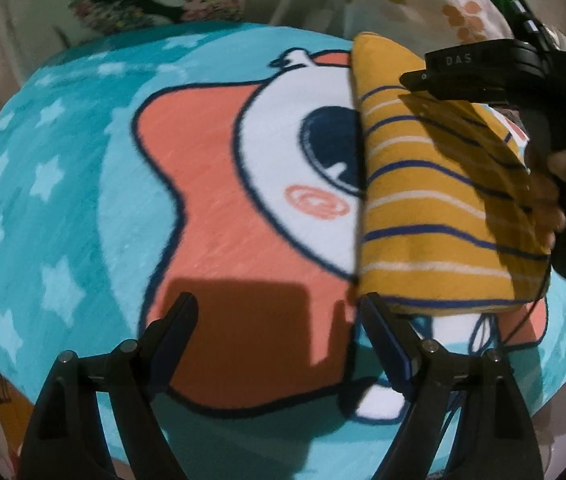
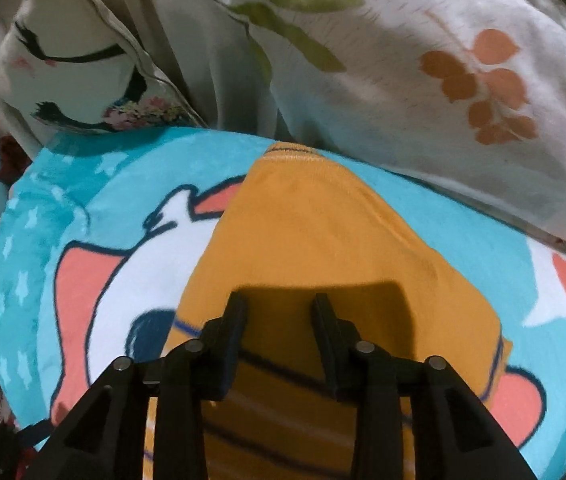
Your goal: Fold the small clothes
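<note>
Fingers of my left gripper (image 1: 273,312) spread wide, empty, near-left of shirt (image 1: 443,200). Right gripper (image 2: 279,304) part-open above shirt, nothing pinched. Shirt folded on blanket (image 1: 63,200). Soft, light, floppy; would pinch near edge.

The blanket (image 1: 83,208) is a plush, fuzzy fleece with a soft matt nap and a printed cartoon. The garment (image 1: 435,208) on it is a knit cloth, matt and finely ribbed, mustard with woven stripes. The left gripper (image 1: 279,320) and right gripper (image 2: 279,312) are black plastic with a dull sheen; their fingers (image 1: 383,344) look matt, and small metal pins gleam at the joints. The pillow (image 2: 423,80) is smooth, thin printed cotton-like cloth.
</note>
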`<state>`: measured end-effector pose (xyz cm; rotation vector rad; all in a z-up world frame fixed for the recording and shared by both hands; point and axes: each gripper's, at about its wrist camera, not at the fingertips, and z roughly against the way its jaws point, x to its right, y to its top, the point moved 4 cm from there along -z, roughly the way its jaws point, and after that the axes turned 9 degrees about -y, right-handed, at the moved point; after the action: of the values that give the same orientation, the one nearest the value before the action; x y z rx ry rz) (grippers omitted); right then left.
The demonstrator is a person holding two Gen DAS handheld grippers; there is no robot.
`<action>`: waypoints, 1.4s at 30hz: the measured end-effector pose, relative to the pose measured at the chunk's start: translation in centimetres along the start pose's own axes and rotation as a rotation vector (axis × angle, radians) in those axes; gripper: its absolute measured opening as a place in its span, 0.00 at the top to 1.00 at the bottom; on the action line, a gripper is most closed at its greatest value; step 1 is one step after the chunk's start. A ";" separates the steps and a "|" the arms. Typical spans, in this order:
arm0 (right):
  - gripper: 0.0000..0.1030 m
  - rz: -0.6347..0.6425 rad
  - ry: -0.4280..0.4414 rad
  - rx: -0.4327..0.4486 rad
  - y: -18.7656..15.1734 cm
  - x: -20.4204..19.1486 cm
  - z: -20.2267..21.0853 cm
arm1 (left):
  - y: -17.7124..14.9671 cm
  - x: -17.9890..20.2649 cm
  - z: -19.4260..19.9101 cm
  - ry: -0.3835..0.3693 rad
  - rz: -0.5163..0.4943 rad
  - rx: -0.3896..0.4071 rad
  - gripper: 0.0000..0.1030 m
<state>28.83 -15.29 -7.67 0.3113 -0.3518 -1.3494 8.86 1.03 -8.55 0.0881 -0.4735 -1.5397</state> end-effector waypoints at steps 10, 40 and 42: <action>0.39 -0.148 0.075 0.114 -0.1 3.9 3.3 | 2.5 1.9 1.3 -0.059 -0.024 0.074 0.20; 0.49 -0.490 0.200 0.010 -13.2 15.5 4.2 | 6.8 6.9 -3.3 -0.155 -0.087 0.024 0.20; 0.48 -0.518 0.235 0.007 -13.9 16.7 4.5 | 7.7 5.2 -3.3 -0.152 -0.035 0.033 0.20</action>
<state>17.64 -34.38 -8.21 0.5892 -0.0771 -1.7952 17.02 -4.43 -7.61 0.0043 -0.6209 -1.5802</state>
